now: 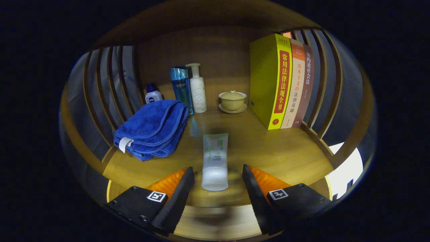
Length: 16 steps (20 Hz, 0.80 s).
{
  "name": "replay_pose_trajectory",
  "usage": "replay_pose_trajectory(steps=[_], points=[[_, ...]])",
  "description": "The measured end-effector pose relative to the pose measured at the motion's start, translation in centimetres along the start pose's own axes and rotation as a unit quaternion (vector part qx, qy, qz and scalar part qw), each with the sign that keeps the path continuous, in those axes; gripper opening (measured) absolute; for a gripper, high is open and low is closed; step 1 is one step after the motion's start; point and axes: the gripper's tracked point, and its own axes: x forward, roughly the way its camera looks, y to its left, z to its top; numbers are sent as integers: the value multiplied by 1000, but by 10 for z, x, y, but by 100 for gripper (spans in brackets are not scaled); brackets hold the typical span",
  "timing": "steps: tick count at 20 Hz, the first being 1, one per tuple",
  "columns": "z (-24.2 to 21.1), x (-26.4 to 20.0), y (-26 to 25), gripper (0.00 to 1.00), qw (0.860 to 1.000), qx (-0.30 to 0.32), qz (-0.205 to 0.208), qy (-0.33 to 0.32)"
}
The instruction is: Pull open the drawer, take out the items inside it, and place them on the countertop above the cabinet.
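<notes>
A white squeeze tube (215, 161) with green print lies flat on the wooden countertop (275, 151), cap end toward me. Its cap sits between the tips of my gripper (217, 171), whose two fingers stand apart on either side without touching it. The gripper is open and holds nothing. To the left of the tube rests a folded blue towel (153, 127) with a white tag.
At the back stand a small white-and-blue bottle (153, 94), a tall blue bottle (181, 88) and a white pump bottle (197, 89). A lidded yellow cup on a saucer (232, 101) sits centre back. Three upright books (278, 82) lean at the right. Slatted wooden sides enclose the shelf.
</notes>
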Motion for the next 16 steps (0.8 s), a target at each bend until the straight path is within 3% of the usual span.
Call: replay_pose_trajectory(steps=[5,10,16], points=[[39,-52,25,97,996,-4,36,-80],[64,-126,35,97,980,-15,54,-189],[20,-177,42,97,963,-8,73,-258]])
